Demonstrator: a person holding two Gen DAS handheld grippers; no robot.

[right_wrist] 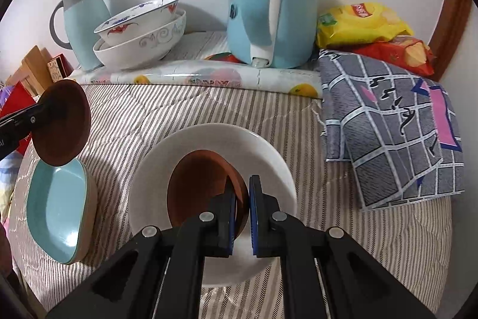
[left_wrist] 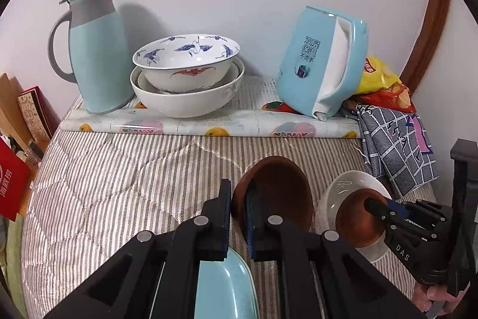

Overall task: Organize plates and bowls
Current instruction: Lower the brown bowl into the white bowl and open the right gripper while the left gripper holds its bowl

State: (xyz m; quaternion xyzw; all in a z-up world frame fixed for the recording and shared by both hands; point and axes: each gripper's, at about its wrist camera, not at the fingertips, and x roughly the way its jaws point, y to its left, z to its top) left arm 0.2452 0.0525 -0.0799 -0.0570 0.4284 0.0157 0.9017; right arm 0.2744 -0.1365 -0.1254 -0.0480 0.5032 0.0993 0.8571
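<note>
My left gripper (left_wrist: 239, 199) is shut on the rim of a brown bowl (left_wrist: 277, 190) and holds it tilted above a teal rectangular dish (left_wrist: 224, 286); both also show in the right wrist view, the bowl (right_wrist: 64, 121) and the dish (right_wrist: 56, 208). My right gripper (right_wrist: 242, 193) is shut on the rim of a second brown bowl (right_wrist: 203, 187), which is tilted over a white plate (right_wrist: 185, 151). From the left wrist view this bowl (left_wrist: 355, 217) and plate (left_wrist: 349, 184) are at the right. Stacked white patterned bowls (left_wrist: 185, 73) stand at the back.
A teal thermos jug (left_wrist: 95, 50) stands back left and a blue electric kettle (left_wrist: 322, 62) back right, on a rolled patterned sheet (left_wrist: 209, 124). Snack bags (right_wrist: 367, 29) and a grey checked cloth (right_wrist: 394, 124) lie at the right. Boxes (left_wrist: 30, 112) stand left. A striped quilt (left_wrist: 119, 169) covers the surface.
</note>
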